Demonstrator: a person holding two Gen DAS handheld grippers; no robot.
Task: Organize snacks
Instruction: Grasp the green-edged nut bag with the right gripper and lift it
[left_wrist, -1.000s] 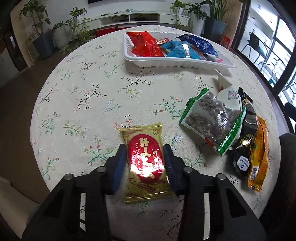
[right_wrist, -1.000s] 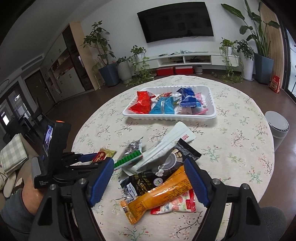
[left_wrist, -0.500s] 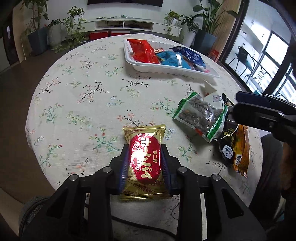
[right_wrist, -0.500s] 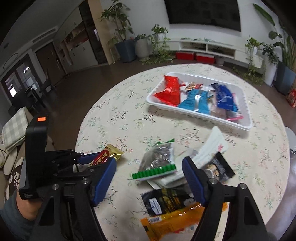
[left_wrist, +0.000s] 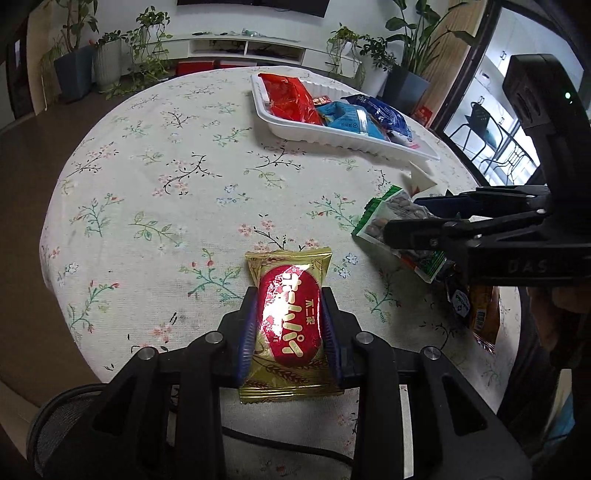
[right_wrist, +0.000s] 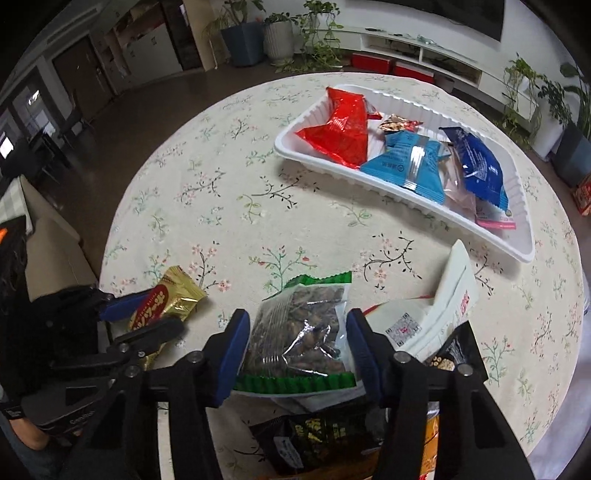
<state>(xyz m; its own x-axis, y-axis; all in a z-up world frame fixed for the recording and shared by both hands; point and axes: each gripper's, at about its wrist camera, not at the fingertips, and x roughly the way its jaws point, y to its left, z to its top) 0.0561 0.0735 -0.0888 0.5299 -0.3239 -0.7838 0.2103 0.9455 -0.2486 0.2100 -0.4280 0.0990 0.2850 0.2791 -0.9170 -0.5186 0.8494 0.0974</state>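
Note:
My left gripper (left_wrist: 289, 295) is shut on a gold packet with a red oval label (left_wrist: 288, 332), low over the floral tablecloth near the table's front edge. The right wrist view shows this packet (right_wrist: 166, 299) and the left gripper (right_wrist: 147, 314) at the left. My right gripper (right_wrist: 297, 321) points steeply down, and its jaws are closing around a clear, green-edged bag of nuts (right_wrist: 299, 332) that lies between them on the table. In the left wrist view the right gripper (left_wrist: 406, 218) reaches in from the right over that bag (left_wrist: 384, 221).
A white tray (right_wrist: 317, 162) at the far side holds red, light blue and dark blue packets. A white packet (right_wrist: 443, 306), a black packet (right_wrist: 317, 435) and an orange packet (left_wrist: 484, 317) lie beside the nut bag. The table is round, with potted plants beyond it.
My right gripper came down and to the left, from over the orange packet to around the nut bag, and its jaws narrowed. My left jaws closed in on the gold packet.

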